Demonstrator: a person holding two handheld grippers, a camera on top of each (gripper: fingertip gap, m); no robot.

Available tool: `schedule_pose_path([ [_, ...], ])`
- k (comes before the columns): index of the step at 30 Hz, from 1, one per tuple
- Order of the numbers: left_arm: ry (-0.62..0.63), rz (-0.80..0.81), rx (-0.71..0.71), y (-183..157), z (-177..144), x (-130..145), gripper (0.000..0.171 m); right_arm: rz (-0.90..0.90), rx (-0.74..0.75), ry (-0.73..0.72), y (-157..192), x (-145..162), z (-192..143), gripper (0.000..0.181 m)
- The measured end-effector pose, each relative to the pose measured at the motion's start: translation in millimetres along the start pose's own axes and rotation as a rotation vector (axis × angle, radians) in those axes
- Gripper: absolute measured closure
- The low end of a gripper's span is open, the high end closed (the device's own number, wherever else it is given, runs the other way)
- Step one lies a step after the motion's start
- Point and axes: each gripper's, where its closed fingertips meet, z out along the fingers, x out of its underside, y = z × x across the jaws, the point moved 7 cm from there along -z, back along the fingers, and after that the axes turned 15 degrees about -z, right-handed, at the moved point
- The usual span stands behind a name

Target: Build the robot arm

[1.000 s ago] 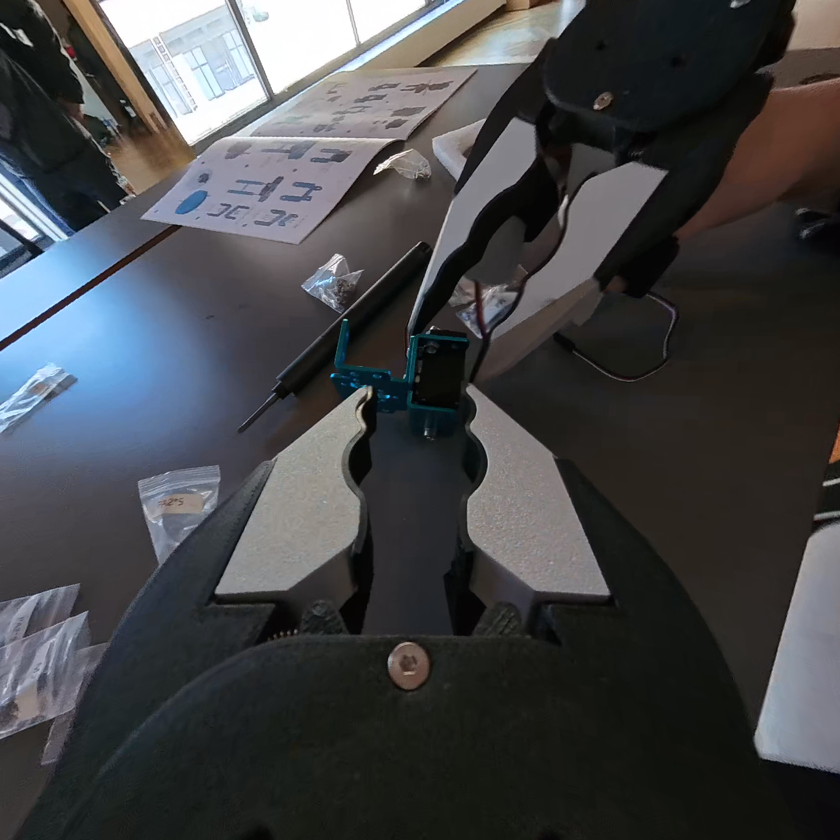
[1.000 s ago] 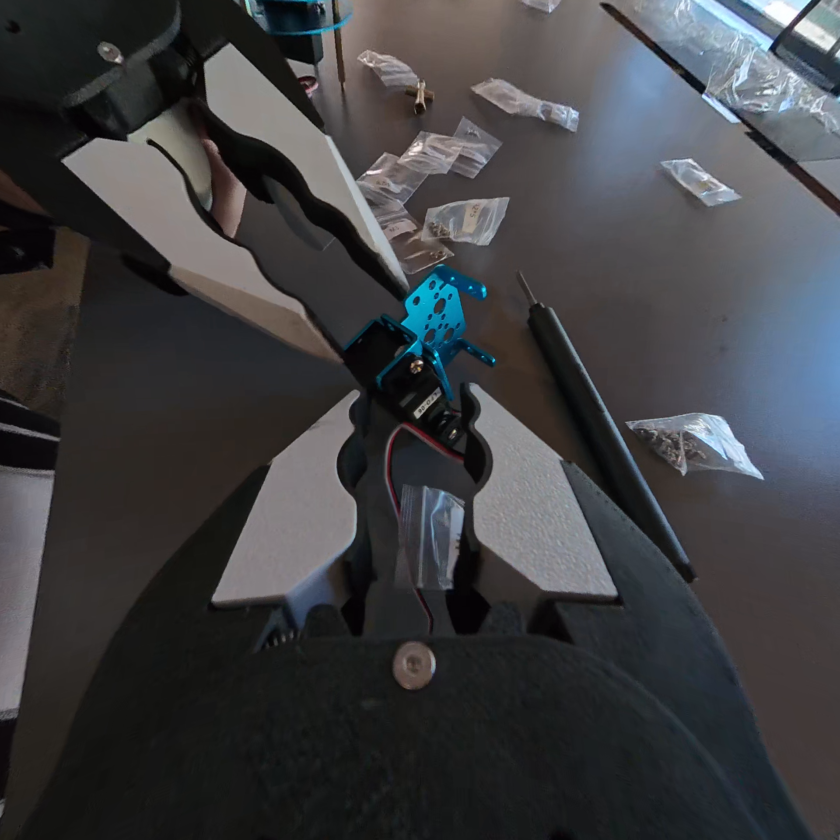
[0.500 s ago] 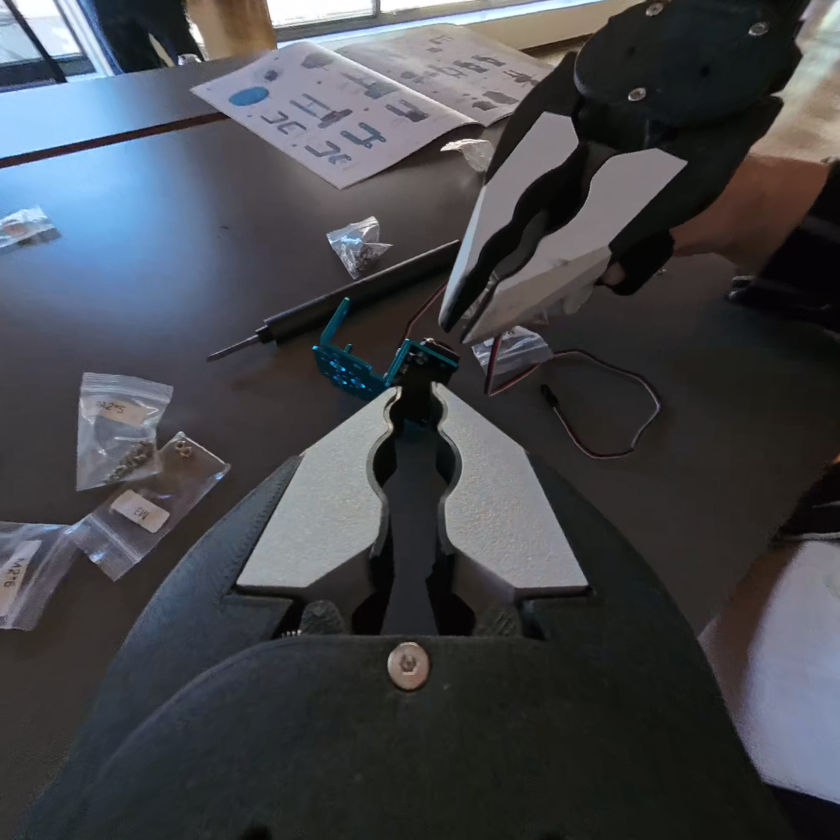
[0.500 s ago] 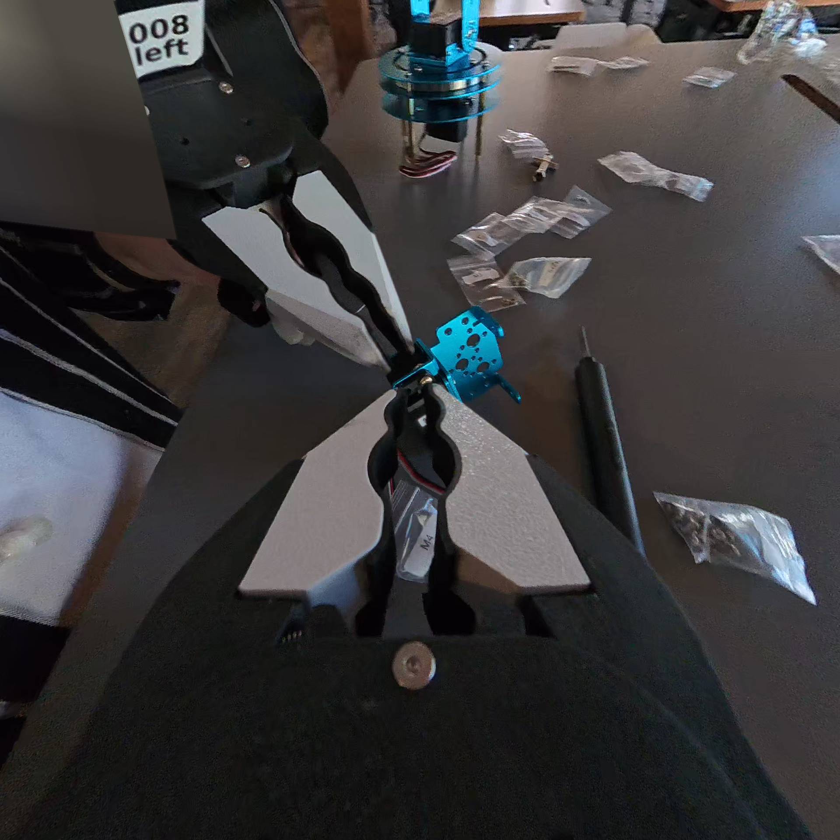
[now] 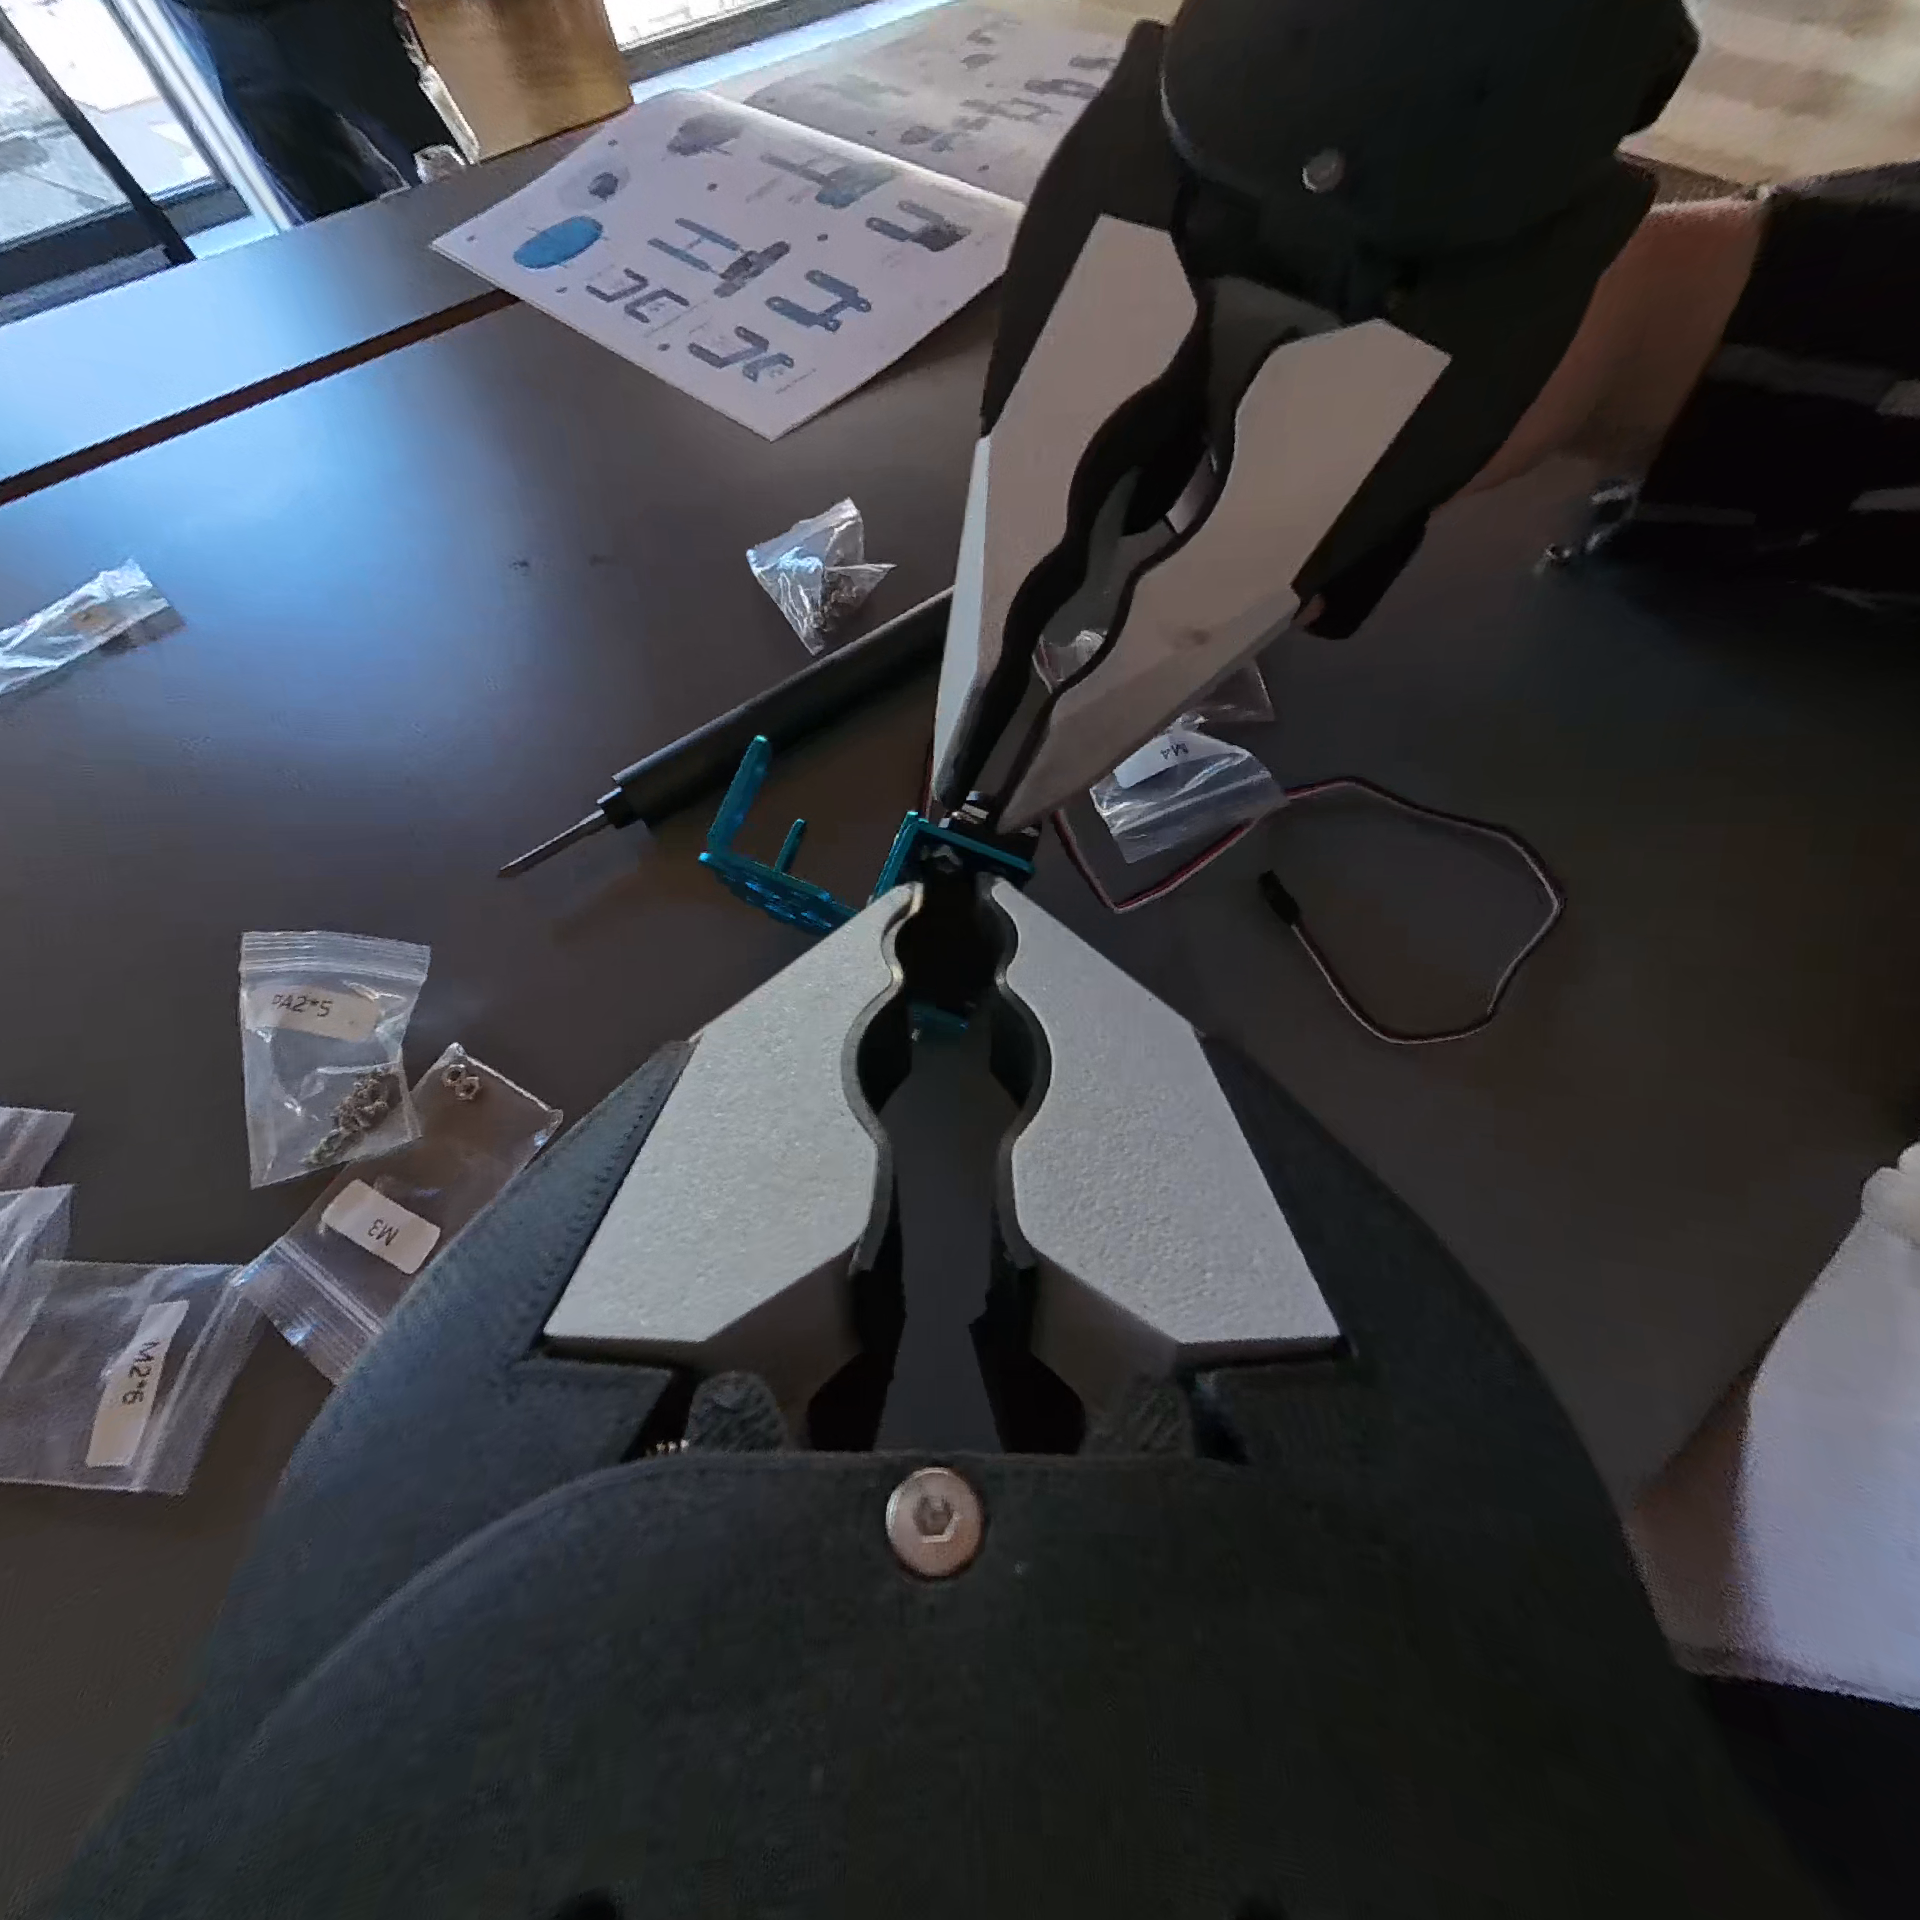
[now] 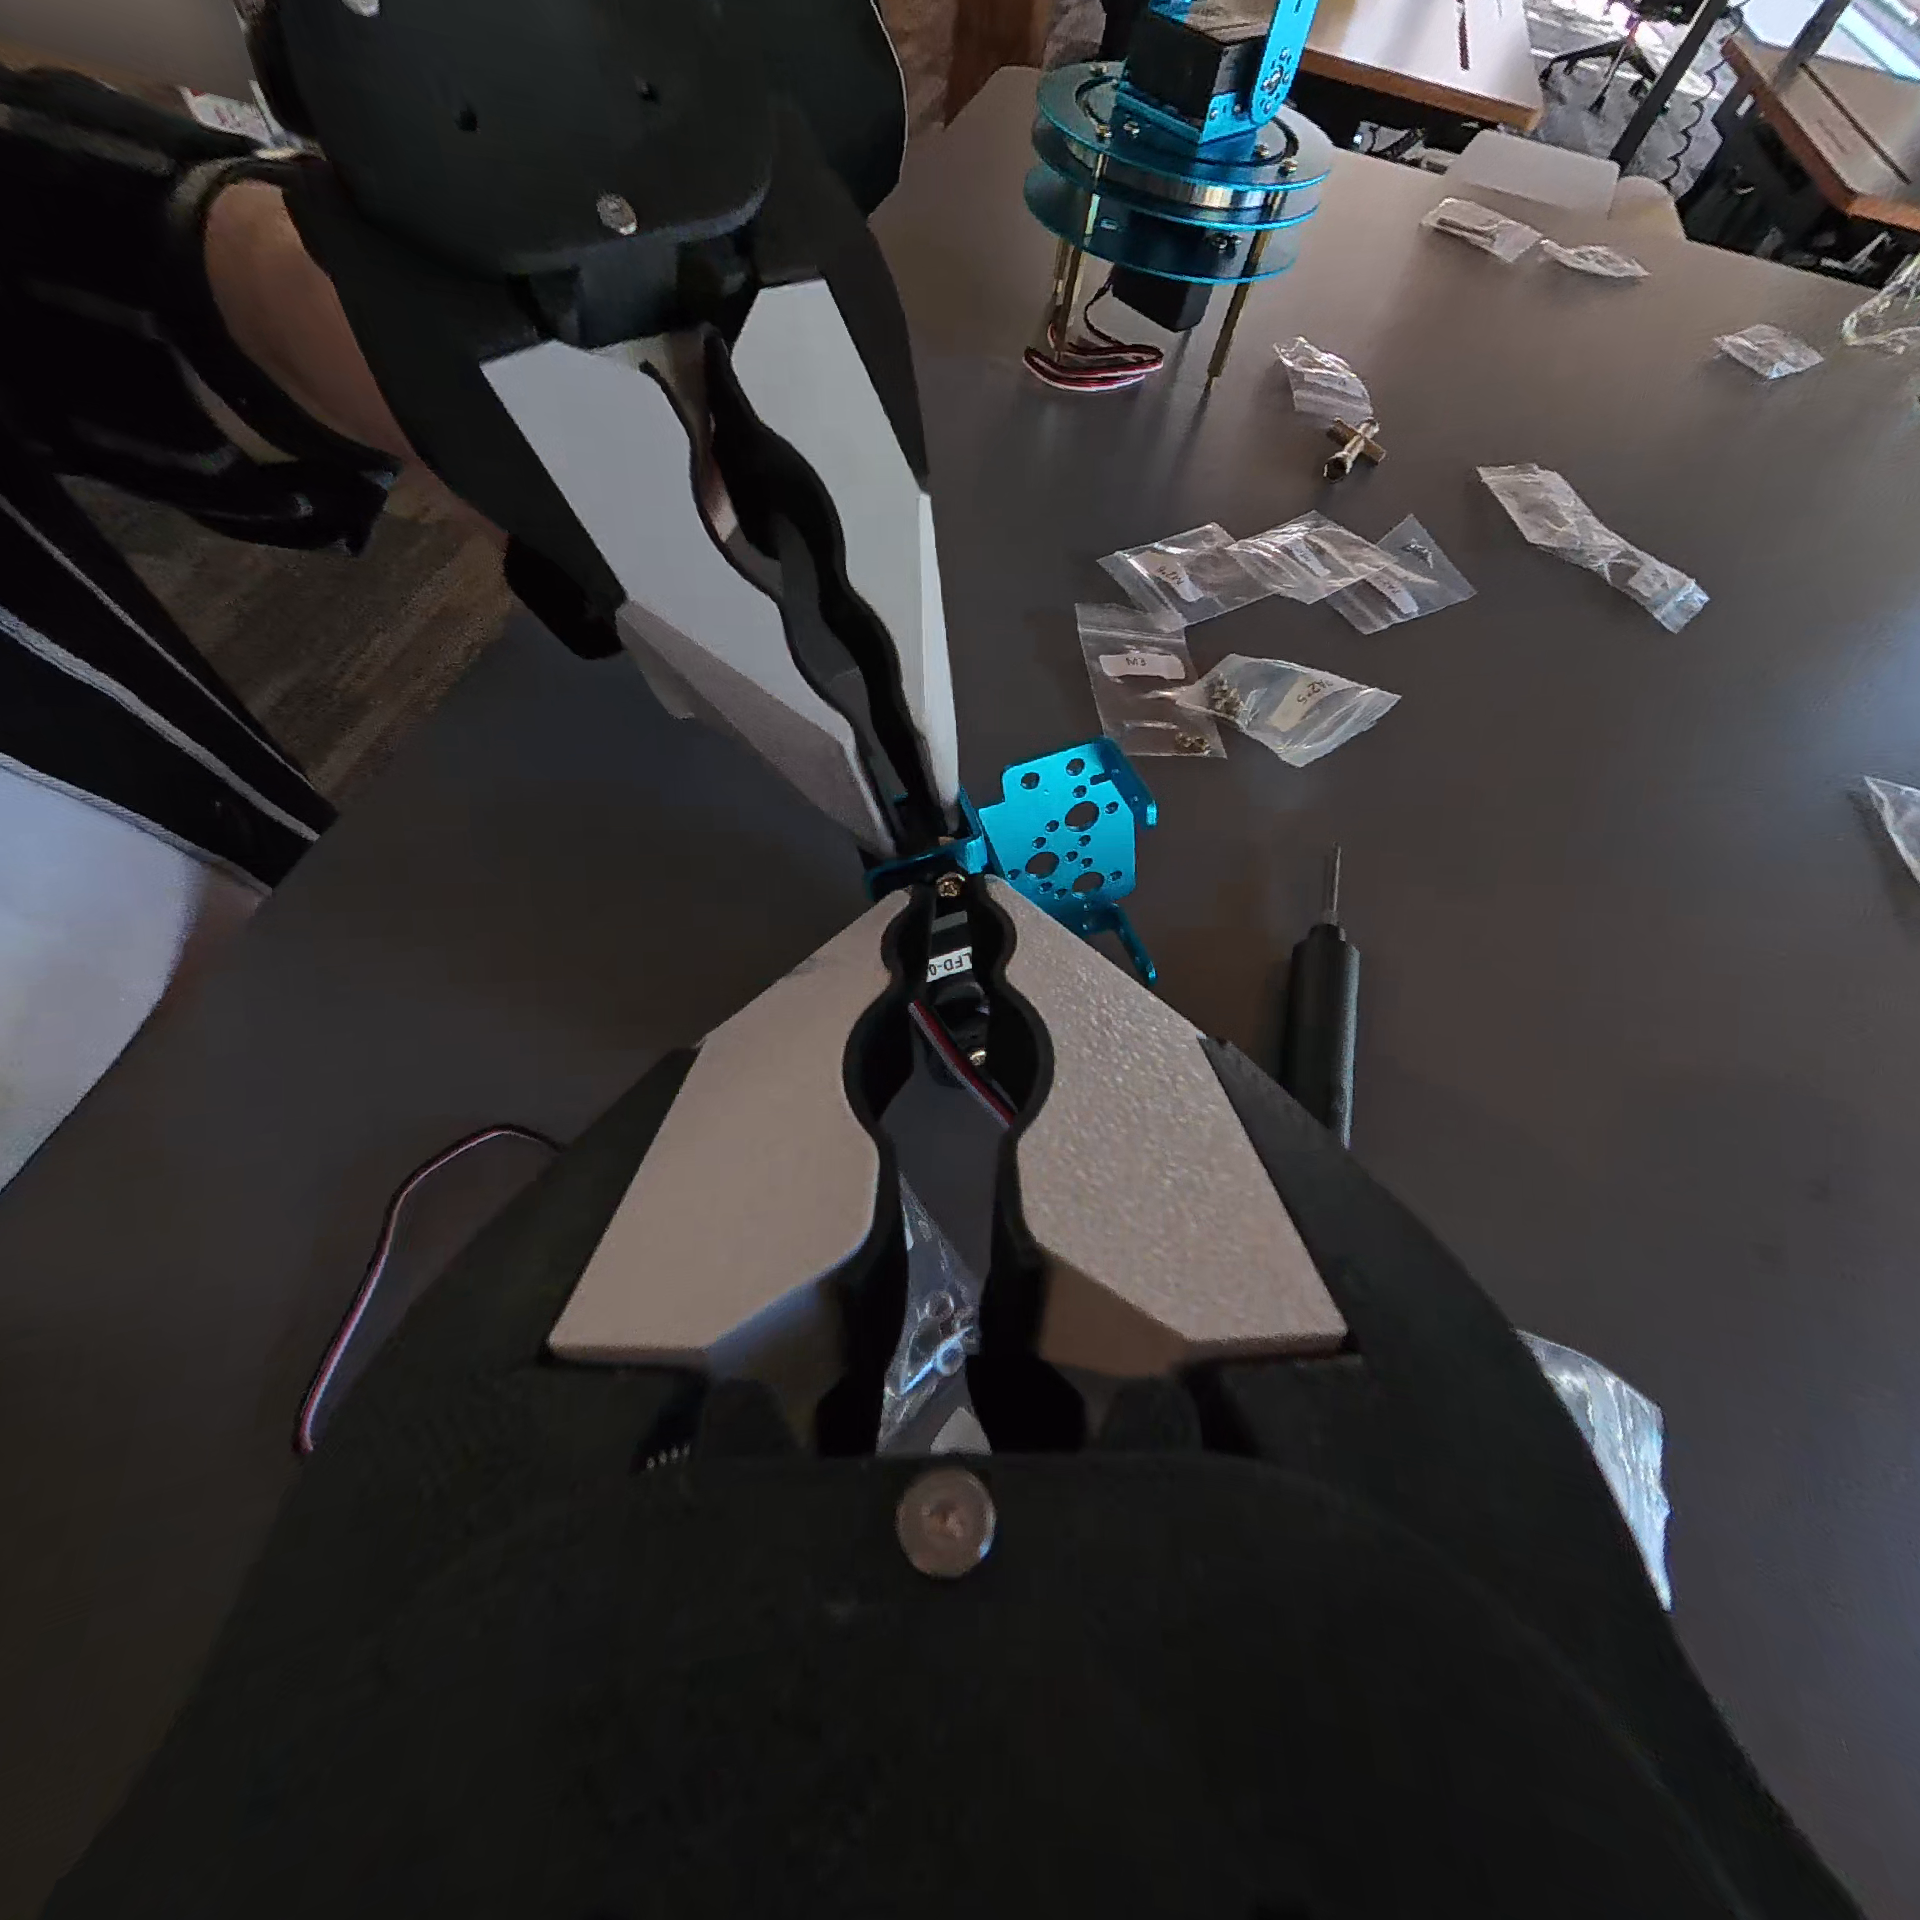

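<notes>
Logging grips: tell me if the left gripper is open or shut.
Shut. The left gripper has its fingertips closed on the black servo in the blue bracket; the right gripper pinches the servo too.

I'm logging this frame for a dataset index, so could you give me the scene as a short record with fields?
setting: dark table strewn with parts
left gripper: shut on black servo in blue bracket
right gripper: shut on the same servo, from the opposite side
servo lead: red-white-black wire looped on table
nearby: black screwdriver, small clear bags, open booklet
background: blue round assembly
</notes>
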Motion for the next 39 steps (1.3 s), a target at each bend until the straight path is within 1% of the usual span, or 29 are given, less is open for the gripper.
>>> schedule_pose_path([
  [6, -0.025, 0.003, 0.021, 3, 3, -2, 0.171, -0.018, -0.035, 0.008, -5, -1, 1, 0.173],
  [11, -0.032, -0.005, 0.047, 4, 6, -2, 0.171, -0.01, -0.067, 0.013, -8, 0, 1, 0.176],
  [16, -0.035, -0.004, 0.048, 4, 7, -2, 0.171, 0.078, -0.108, 0.014, -11, 2, 1, 0.177],
  [20, -0.045, -0.015, 0.05, 5, 7, -2, 0.171, 0.248, -0.184, -0.01, -16, 5, 1, 0.177],
  [22, -0.046, -0.028, 0.048, 5, 8, -2, 0.171, 0.304, -0.21, -0.022, -18, 7, 1, 0.177],
  [26, -0.034, -0.021, 0.027, 5, 6, -2, 0.168, 0.251, -0.19, -0.02, -17, 6, 1, 0.177],
  [29, -0.028, 0.026, -0.003, 5, 1, -2, 0.164, 0.225, -0.179, -0.02, -16, 5, 1, 0.177],
  [32, -0.077, 0.085, -0.001, 4, -3, -5, 0.161, 0.224, -0.178, -0.029, -16, 6, 0, 0.177],
  [34, -0.096, 0.174, 0.005, 3, -5, -6, 0.161, 0.237, -0.186, -0.041, -16, 7, 0, 0.177],
  [36, -0.09, 0.271, 0.002, 3, -6, -4, 0.16, 0.238, -0.188, -0.052, -16, 8, 1, 0.177],
  [39, -0.103, 0.38, -0.02, 5, -5, -2, 0.162, 0.198, -0.186, -0.056, -15, 7, 1, 0.177],
])
